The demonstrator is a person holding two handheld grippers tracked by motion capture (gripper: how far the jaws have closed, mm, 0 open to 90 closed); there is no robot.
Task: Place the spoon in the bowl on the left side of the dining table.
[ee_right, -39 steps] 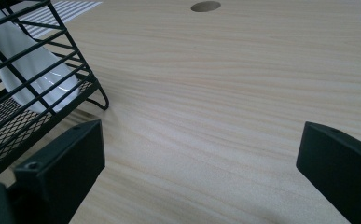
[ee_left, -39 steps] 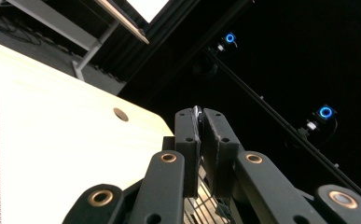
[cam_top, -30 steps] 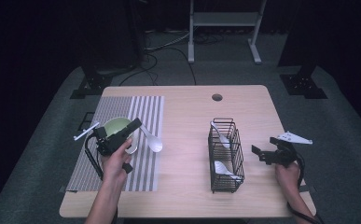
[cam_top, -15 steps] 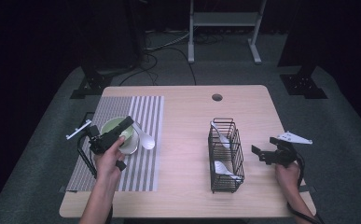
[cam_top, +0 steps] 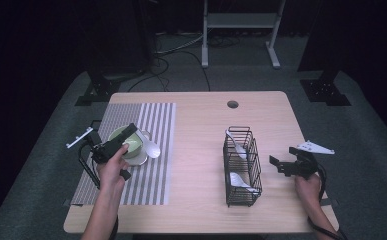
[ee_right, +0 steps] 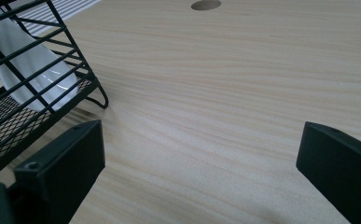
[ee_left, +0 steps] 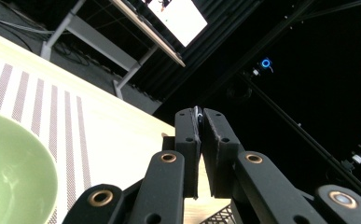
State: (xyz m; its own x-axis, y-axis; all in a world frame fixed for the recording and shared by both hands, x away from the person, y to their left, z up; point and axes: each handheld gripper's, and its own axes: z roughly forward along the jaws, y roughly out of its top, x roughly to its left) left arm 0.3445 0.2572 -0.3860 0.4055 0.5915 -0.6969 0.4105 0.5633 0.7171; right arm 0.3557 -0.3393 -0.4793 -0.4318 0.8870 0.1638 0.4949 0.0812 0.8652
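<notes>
- Jaws of the left gripper (cam_top: pixel 131 133) are clenched together, nothing visible between them; they tilt over the green bowl (cam_top: pixel 126 141).
- That bowl sits on the striped mat (cam_top: pixel 146 180) near the table's (cam_top: pixel 201 125) left edge, a white spoon (cam_top: pixel 152 149) apparently touching its right side.
- Left forearm reaches in from the near edge.
- Wire basket (cam_top: pixel 241 167) stands right of centre.
- Right gripper (cam_top: pixel 278 164) rests near the right edge, jaws released, pointing toward the basket.

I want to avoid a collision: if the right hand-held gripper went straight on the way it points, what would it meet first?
Probably the black wire basket: the right hand-held gripper, jaws open, points leftward at its side over bare wooden table, though depth is uncertain.
</notes>
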